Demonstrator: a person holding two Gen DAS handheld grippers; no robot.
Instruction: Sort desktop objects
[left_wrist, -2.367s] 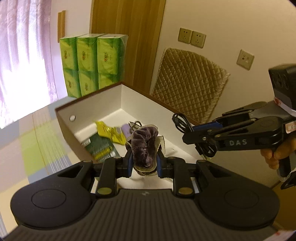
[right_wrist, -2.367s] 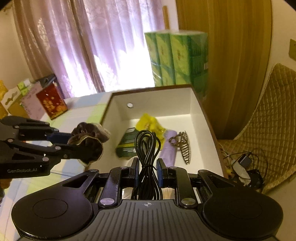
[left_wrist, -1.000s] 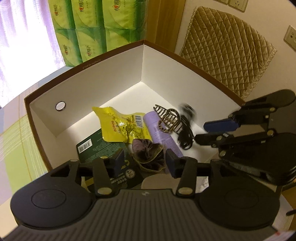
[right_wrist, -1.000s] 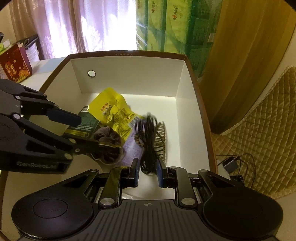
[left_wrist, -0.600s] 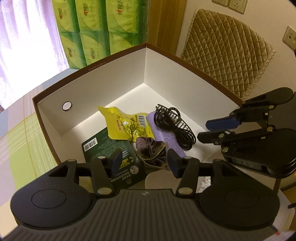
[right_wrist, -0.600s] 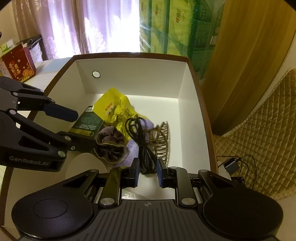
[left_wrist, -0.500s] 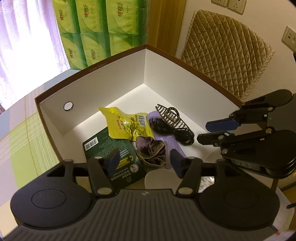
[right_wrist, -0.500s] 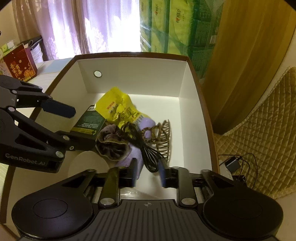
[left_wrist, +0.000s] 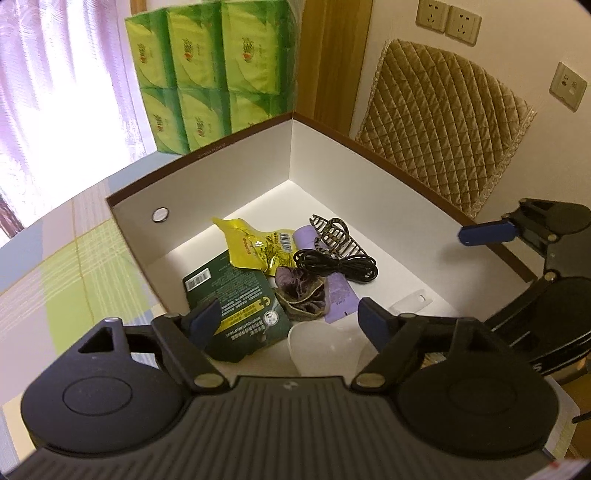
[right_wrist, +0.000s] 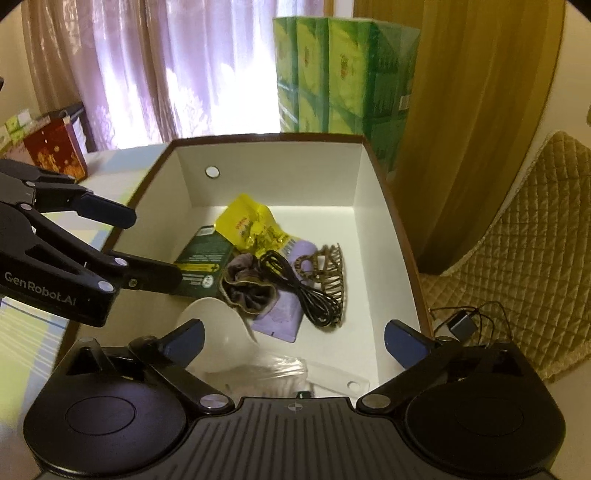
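An open white box with a brown rim (left_wrist: 236, 184) (right_wrist: 277, 173) holds the sorted items. A purple velvet scrunchie (left_wrist: 301, 291) (right_wrist: 249, 286) and a coiled black cable (left_wrist: 336, 266) (right_wrist: 299, 284) lie loose on its floor, on a lilac pouch (left_wrist: 341, 291). My left gripper (left_wrist: 290, 319) (right_wrist: 155, 247) hangs above the box's near-left side. Its jaws are opening, with nothing held between them. My right gripper (right_wrist: 295, 334) hangs over the near edge, its jaws also opening wide and holding nothing. One of its blue fingertips (left_wrist: 487, 232) shows in the left wrist view.
Also in the box are a yellow packet (left_wrist: 255, 245), a dark green packet (left_wrist: 232, 295), a brown hair claw (right_wrist: 328, 266) and a white scoop (right_wrist: 218, 332). Green tissue packs (right_wrist: 343, 74) stand behind it. A quilted chair (left_wrist: 443, 129) is to the right, a red box (right_wrist: 55, 147) to the left.
Both grippers opened. The left one let the scrunchie go and the right one let the cable go, and both now lie in the box. Both grippers drew back and rose a little.
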